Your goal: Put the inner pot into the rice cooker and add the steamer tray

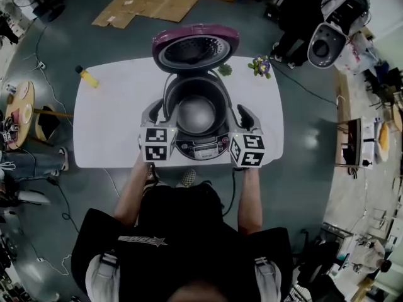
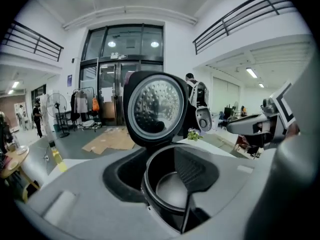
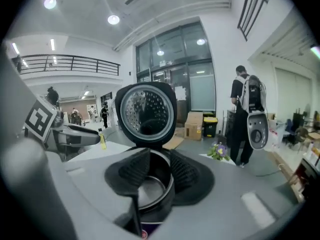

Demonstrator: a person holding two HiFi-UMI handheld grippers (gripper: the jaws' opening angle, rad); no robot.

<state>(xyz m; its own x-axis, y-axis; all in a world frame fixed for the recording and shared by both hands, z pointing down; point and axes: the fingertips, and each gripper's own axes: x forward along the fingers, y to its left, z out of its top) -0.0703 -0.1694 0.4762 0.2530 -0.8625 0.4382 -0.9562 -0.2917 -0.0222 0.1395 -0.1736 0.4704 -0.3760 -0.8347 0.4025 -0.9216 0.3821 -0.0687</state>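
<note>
The rice cooker (image 1: pixel 196 115) stands on the white table (image 1: pixel 107 124) with its purple lid (image 1: pixel 195 46) swung up and back. The metal inner pot (image 1: pixel 196 113) sits inside the body. My left gripper (image 1: pixel 154 115) hangs beside the cooker's left side and my right gripper (image 1: pixel 244 117) beside its right side. Both stand open with nothing between their pads. In the left gripper view the pot (image 2: pixel 170 189) shows through the gap of the left gripper (image 2: pixel 160 176). The right gripper view has the pot (image 3: pixel 145 191) beyond the right gripper (image 3: pixel 157 176).
A yellow bottle (image 1: pixel 88 76) lies at the table's far left corner. A small flower plant (image 1: pixel 261 65) stands at the far right. Cardboard (image 1: pixel 148 5) lies on the floor behind. A person stands beyond the table's right corner (image 1: pixel 302 11).
</note>
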